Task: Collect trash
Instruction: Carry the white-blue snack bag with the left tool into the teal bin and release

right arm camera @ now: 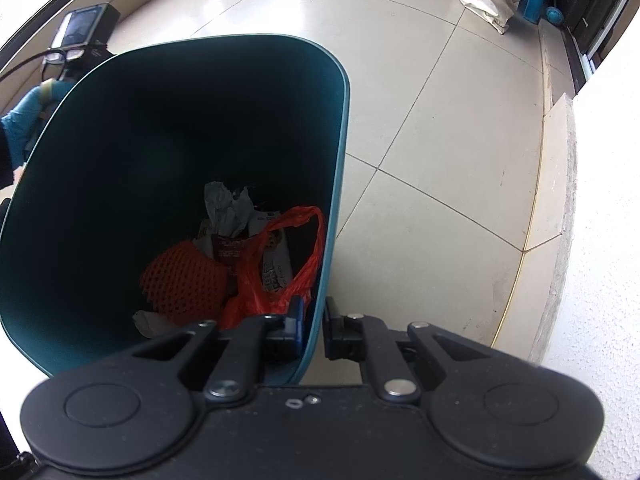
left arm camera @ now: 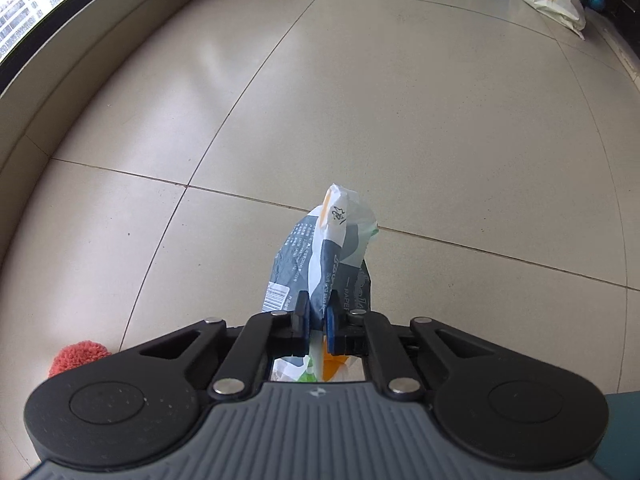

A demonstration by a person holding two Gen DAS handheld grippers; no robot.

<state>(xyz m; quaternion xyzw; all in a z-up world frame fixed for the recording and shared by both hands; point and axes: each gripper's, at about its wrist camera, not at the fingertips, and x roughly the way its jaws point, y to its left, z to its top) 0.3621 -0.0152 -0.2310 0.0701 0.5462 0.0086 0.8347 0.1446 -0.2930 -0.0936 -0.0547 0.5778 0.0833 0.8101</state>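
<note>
The left tool (left arm camera: 318,322) is clamped on a crumpled plastic wrapper (left arm camera: 326,256), grey-blue and white with a barcode and some orange and green print; its blue pads (left arm camera: 305,316) press the wrapper from both sides, and the free end sticks up past the fingertips above the pale tiled floor (left arm camera: 400,120). Whether the wrapper's lower part still touches the floor cannot be told, as the tool body hides it. A red fluffy thing (left arm camera: 78,356) shows at the lower left edge of the left wrist view, partly behind the tool. The right tool (right arm camera: 314,326) is closed on the rim wall of a dark teal trash bin (right arm camera: 120,160), one finger inside and one outside. Inside the bin lie an orange foam net (right arm camera: 184,284), a red plastic bag (right arm camera: 280,276), crumpled grey paper (right arm camera: 228,206) and printed packets. Beside the bin's left rim a blue-gloved hand (right arm camera: 20,128) is in view. Far across the floor, by the wall, a white shopping bag (right arm camera: 486,0) leans beside blue plastic items.
</note>
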